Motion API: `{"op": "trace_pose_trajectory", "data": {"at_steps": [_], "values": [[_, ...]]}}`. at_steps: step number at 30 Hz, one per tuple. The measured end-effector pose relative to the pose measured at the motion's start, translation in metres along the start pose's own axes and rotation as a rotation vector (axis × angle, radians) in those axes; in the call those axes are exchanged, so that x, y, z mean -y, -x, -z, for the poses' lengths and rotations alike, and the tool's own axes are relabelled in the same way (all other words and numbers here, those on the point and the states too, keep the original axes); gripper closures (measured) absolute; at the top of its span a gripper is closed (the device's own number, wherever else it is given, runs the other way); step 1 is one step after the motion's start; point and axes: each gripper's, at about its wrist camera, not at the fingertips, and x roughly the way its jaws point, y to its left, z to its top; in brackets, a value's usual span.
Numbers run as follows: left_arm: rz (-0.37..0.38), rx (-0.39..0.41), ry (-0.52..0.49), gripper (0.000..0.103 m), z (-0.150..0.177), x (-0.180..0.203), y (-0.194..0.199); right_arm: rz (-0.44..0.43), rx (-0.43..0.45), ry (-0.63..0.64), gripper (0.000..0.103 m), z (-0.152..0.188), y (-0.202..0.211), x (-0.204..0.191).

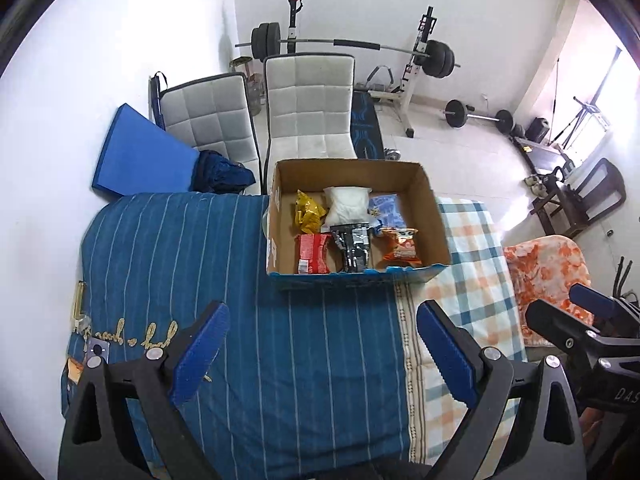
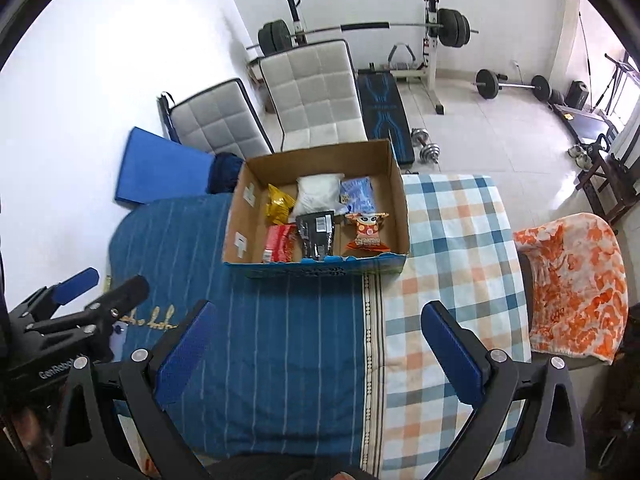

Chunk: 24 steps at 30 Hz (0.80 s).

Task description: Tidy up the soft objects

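Here the cardboard box (image 1: 430, 204) is the landmark: it sits on the bed straddling the seam between the blue striped cover (image 1: 248, 272) and the checked sheet (image 1: 472, 248), placed centrally, probably so either hand can reach it. Inside, six soft packets lie in two rows: yellow packet (image 1: 308, 210), white pouch (image 1: 347, 202) and pale blue packet (image 1: 385, 209) along the far wall; red packet (image 1: 314, 253), black packet (image 1: 354, 249) and orange snack bag (image 1: 401, 249) along the near wall (rows look deliberate, nothing heaped). Left gripper (image 1: 322, 354) hovers on the near side of the box over the striped cover, jaws spread wide, holding nothing. Right gripper (image 2: 318, 354) likewise near side, jaws wide apart and empty. Both held back and clear of the box; sorting judged largely done, no loose packets seen outside it
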Motion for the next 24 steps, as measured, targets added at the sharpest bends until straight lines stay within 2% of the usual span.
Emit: {"op": "trace_pose_trajectory", "data": {"at_steps": [11, 18, 24], "values": [[0.033, 0.054, 0.014, 0.007, 0.009, -0.001, 0.042, -0.018, 0.021, 0.034, 0.0, 0.022, 0.057, -0.013], [0.006, 0.113, 0.023, 0.007, 0.002, -0.001, 0.054, 0.041, 0.096, 0.033, 0.0, 0.011, 0.075, -0.011], [-0.033, 0.162, 0.009, 0.007, -0.005, 0.003, 0.062, 0.083, 0.127, 0.037, 0.0, -0.001, 0.076, -0.008]]}}
